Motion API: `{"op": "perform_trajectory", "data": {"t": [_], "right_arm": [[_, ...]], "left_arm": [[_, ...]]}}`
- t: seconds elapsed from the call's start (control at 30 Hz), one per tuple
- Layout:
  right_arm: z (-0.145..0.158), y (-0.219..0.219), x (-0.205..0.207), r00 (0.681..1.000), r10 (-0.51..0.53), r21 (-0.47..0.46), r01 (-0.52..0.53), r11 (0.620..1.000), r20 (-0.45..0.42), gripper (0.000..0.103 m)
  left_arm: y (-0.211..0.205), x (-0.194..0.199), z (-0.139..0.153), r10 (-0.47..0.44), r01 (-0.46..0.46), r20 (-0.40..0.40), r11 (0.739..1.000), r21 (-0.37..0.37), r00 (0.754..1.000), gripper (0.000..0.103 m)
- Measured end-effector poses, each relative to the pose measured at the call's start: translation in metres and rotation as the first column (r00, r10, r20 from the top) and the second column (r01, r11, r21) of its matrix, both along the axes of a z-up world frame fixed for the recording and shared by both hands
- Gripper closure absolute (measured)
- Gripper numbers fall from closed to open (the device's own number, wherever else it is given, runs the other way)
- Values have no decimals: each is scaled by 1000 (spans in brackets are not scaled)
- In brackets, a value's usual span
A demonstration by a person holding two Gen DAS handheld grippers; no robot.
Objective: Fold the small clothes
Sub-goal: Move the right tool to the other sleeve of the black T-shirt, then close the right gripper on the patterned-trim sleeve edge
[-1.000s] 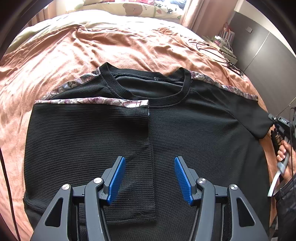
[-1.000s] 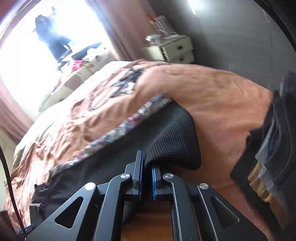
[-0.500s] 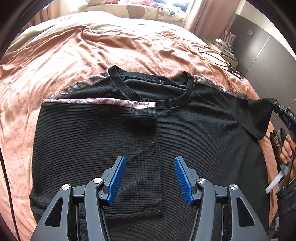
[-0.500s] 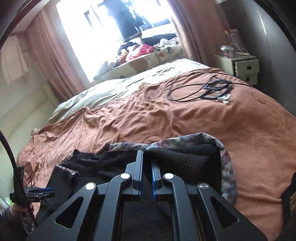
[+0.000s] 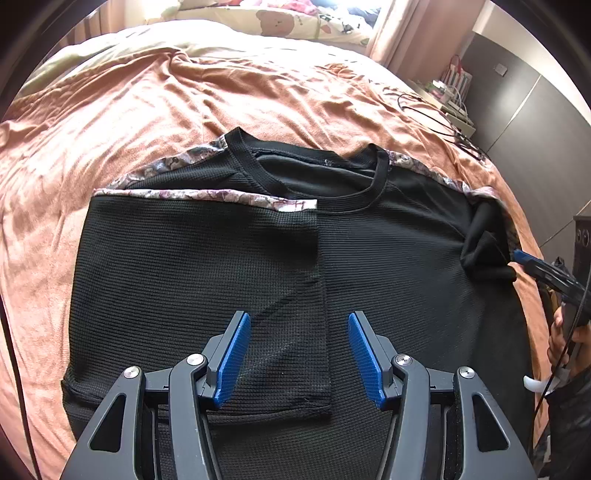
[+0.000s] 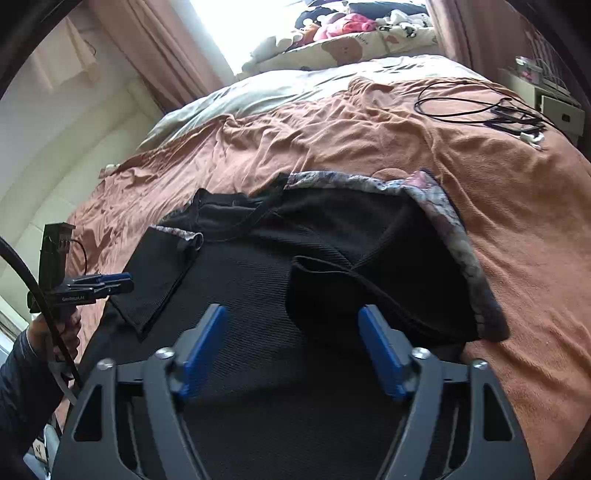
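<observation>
A black ribbed shirt [image 5: 388, 266] with floral shoulder trim lies flat on the bed. Its left sleeve [image 5: 221, 266] is folded in over the chest. Its right sleeve [image 5: 484, 247] lies bunched and partly folded inward, also seen in the right wrist view [image 6: 369, 295]. My left gripper [image 5: 299, 354] is open and empty above the shirt's lower middle. My right gripper [image 6: 291, 350] is open and empty just in front of the folded right sleeve; its tips show at the right edge of the left wrist view [image 5: 532, 266].
An orange blanket [image 5: 221, 96] covers the bed. Black cables [image 6: 480, 107] lie on it at the far right. A nightstand [image 6: 546, 96] stands beside the bed. Pillows and soft toys [image 6: 351, 33] lie at the head. A dark wardrobe [image 5: 535, 122] stands to the right.
My right gripper carried the right sleeve inward over the shirt, then opened and let it go. My left gripper stayed open and drew back slightly.
</observation>
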State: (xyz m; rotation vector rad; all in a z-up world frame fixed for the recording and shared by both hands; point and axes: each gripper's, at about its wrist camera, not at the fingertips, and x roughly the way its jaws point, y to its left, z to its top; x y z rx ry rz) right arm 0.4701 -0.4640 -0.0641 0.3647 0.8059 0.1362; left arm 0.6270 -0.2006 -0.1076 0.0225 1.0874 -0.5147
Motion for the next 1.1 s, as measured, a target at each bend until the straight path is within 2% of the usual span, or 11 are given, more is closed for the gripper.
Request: {"op": "perform_trajectory", "data": {"t": [0.07,0.17,0.27,0.4,0.6,0.73,0.8,0.83,0.87,0.93,1.1], "right_arm": [[5,-8,-12,1000,-22,15,22,1000,12,25],[7,-28,-24,993,-121,-20,121,992,1,25],[4,-48,-31,975,-220,-29,219,975,-15,25],[2,-63,-37,957,-289,-49,288,956,-4,25],[-22,-66,-21,941,-325,-111,314,943,-93,25],[-32,-59,0,952,-293,-153,279,948,-84,26],[-29,-52,7,966,-251,-151,239,959,-68,55],[-27,-48,12,971,-227,-148,214,966,-79,81],[-24,-42,17,975,-206,-158,191,969,-83,94],[-15,-29,26,986,-156,-170,144,975,-58,99],[11,4,50,998,-59,-134,59,989,3,102]], "left_arm": [[-1,-1,2,0,0,3,1000,-3,1000,46],[-2,-1,4,5,-5,7,1000,-12,1000,46],[-2,-2,4,6,-6,6,1000,-21,1000,46],[1,-2,2,3,-2,7,1000,-9,1000,46],[8,1,-2,22,-22,-2,1000,-11,1000,46],[10,0,-4,19,-19,-2,1000,-4,1000,46],[11,1,-4,19,-19,1,1000,-1,1000,46],[12,1,-3,20,-20,2,1000,-1,1000,46],[13,1,-3,22,-22,3,1000,-2,1000,46],[15,2,-3,29,-29,3,1000,-8,1000,46],[19,1,-3,34,-34,0,999,-12,999,46]]}}
